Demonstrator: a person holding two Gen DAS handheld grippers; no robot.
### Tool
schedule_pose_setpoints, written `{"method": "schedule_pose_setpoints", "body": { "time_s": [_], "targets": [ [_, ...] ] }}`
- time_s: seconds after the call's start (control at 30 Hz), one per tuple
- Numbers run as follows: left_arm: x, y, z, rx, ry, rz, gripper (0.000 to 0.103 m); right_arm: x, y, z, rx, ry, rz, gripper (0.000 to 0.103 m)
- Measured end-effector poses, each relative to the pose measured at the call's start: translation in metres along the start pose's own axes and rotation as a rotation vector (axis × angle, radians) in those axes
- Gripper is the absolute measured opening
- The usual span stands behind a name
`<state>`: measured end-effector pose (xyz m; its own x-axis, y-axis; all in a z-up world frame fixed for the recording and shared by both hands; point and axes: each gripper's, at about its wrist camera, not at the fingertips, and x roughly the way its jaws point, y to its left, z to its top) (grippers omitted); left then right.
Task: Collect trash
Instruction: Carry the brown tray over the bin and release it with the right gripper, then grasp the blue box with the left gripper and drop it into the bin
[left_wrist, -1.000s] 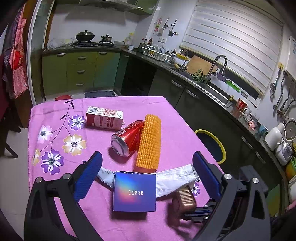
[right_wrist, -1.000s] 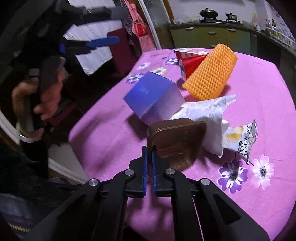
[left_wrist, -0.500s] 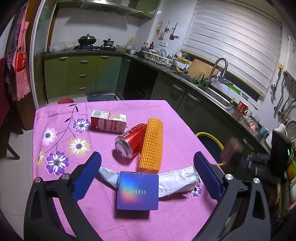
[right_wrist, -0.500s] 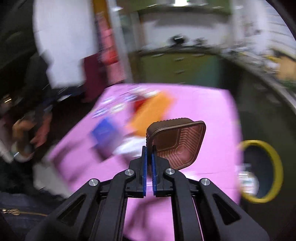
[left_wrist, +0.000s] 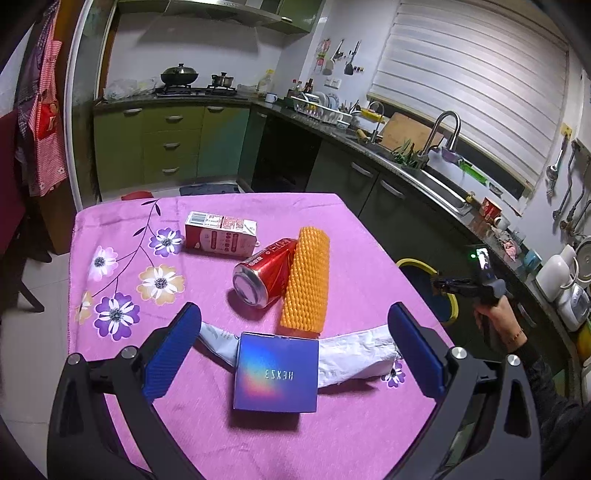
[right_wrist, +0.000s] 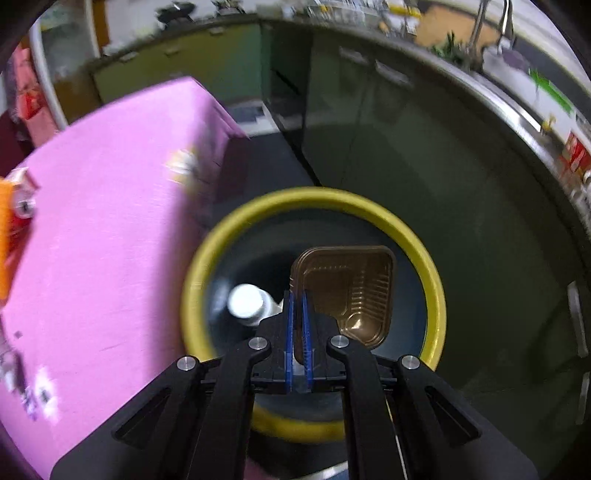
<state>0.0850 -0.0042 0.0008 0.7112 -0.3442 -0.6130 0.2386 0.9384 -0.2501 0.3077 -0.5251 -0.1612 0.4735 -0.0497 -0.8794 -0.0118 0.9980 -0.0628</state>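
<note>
My right gripper (right_wrist: 297, 295) is shut on the rim of a brown plastic tray (right_wrist: 347, 291), which hangs over the mouth of a yellow-rimmed bin (right_wrist: 417, 240). A white-capped bottle (right_wrist: 247, 302) lies inside the bin. In the left wrist view the right gripper (left_wrist: 441, 283) is seen beside the table, held in a hand over the bin (left_wrist: 417, 263). My left gripper (left_wrist: 295, 350) stands open above a blue box (left_wrist: 276, 371). A white wrapper (left_wrist: 354, 356), an orange foam net (left_wrist: 306, 282), a red can (left_wrist: 264, 273) and a red-and-white carton (left_wrist: 219, 233) lie on the pink tablecloth (left_wrist: 122, 258).
Dark kitchen cabinets (left_wrist: 369, 184) with a sink (left_wrist: 436, 181) run along the right, close to the bin. Green cabinets (left_wrist: 166, 144) and a stove stand at the back. A person's sleeve (left_wrist: 554, 384) reaches along the table's right edge.
My right gripper swung the brown tray off the table to the right and now points down over the bin. The left gripper has stayed in place, still open.
</note>
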Motion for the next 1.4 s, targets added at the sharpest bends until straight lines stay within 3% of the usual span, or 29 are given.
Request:
{"method": "schedule_pose_setpoints", "body": {
  "time_s": [0.07,0.13,0.23,0.4,0.57,0.7,0.8,1.03,1.4],
  "targets": [
    [0.004,-0.001,0.0,-0.001,0.013,0.0,0.096,0.02,-0.009,0.002,0.015,0.045,-0.004,0.01],
    [0.008,-0.002,-0.001,-0.003,0.024,0.0,0.096,0.03,-0.014,0.002,0.023,0.077,-0.016,0.033],
    [0.015,-0.005,-0.004,0.002,0.035,0.01,0.096,0.025,-0.018,0.0,0.034,0.054,-0.032,0.045],
    [0.032,-0.011,-0.014,0.04,0.074,0.105,0.096,-0.015,-0.008,-0.017,0.053,-0.034,-0.025,0.052],
    [0.046,-0.005,-0.026,0.01,0.119,0.069,0.096,-0.058,0.013,-0.034,0.096,-0.157,0.078,0.053],
    [0.054,0.0,-0.032,-0.017,0.136,0.073,0.096,-0.089,0.026,-0.041,0.157,-0.277,0.163,0.058],
    [0.063,-0.001,-0.037,0.0,0.156,0.084,0.096,-0.102,0.039,-0.041,0.164,-0.316,0.2,0.058],
    [0.088,0.0,-0.049,0.026,0.216,0.102,0.096,-0.108,0.07,-0.04,0.123,-0.297,0.237,0.058],
    [0.109,0.005,-0.064,0.035,0.268,0.115,0.096,-0.096,0.079,-0.043,0.117,-0.263,0.266,0.059]
  ]
}}
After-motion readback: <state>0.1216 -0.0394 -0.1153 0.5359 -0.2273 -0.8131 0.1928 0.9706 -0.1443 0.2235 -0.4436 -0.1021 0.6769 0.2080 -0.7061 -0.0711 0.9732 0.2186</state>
